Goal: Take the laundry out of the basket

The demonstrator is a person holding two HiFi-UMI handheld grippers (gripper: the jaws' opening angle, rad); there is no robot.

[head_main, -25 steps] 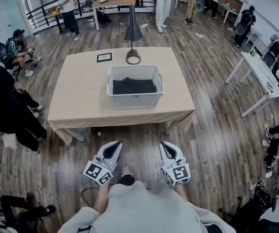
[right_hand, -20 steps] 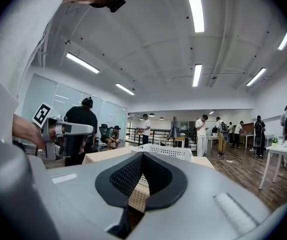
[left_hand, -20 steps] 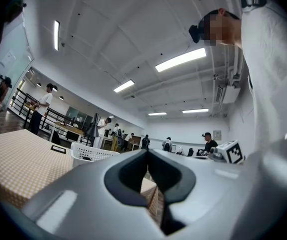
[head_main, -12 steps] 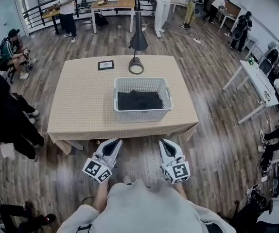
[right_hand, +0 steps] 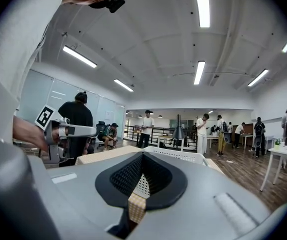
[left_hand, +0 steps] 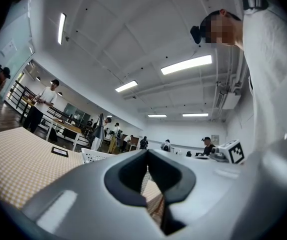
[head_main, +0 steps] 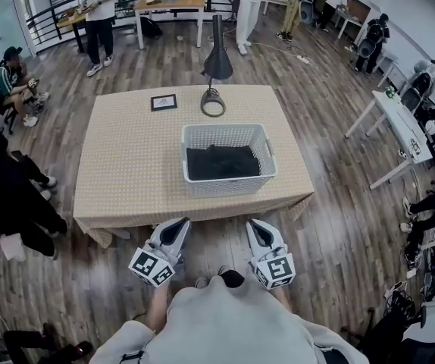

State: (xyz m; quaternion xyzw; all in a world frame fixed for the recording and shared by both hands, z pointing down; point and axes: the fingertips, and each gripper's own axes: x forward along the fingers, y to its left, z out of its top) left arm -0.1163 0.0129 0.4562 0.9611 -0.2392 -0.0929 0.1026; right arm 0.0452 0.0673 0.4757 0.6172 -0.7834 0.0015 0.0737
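A white perforated laundry basket (head_main: pixel 265 141) stands on the checked tablecloth of the table (head_main: pixel 130 161), right of its middle. Dark laundry (head_main: pixel 221 161) lies inside it. Both grippers hang in front of the table's near edge, apart from the basket. My left gripper (head_main: pixel 173 231) is shut with nothing in it; its own view shows the jaws meeting (left_hand: pixel 147 165), the basket rim (left_hand: pixel 94 155) behind. My right gripper (head_main: pixel 258 231) is shut and holds nothing too, with the basket (right_hand: pixel 176 155) just past its tips (right_hand: pixel 142 155).
A black desk lamp (head_main: pixel 216 63) and a small framed picture (head_main: pixel 164 101) stand at the table's far side. Several people sit and stand around the room; one in black (head_main: pixel 5 196) is close to the table's left. A white side table (head_main: pixel 399 127) is at the right.
The view has closed in on the table: it and the basket sit nearer and lower in the head view. Both grippers keep their place and stay shut.
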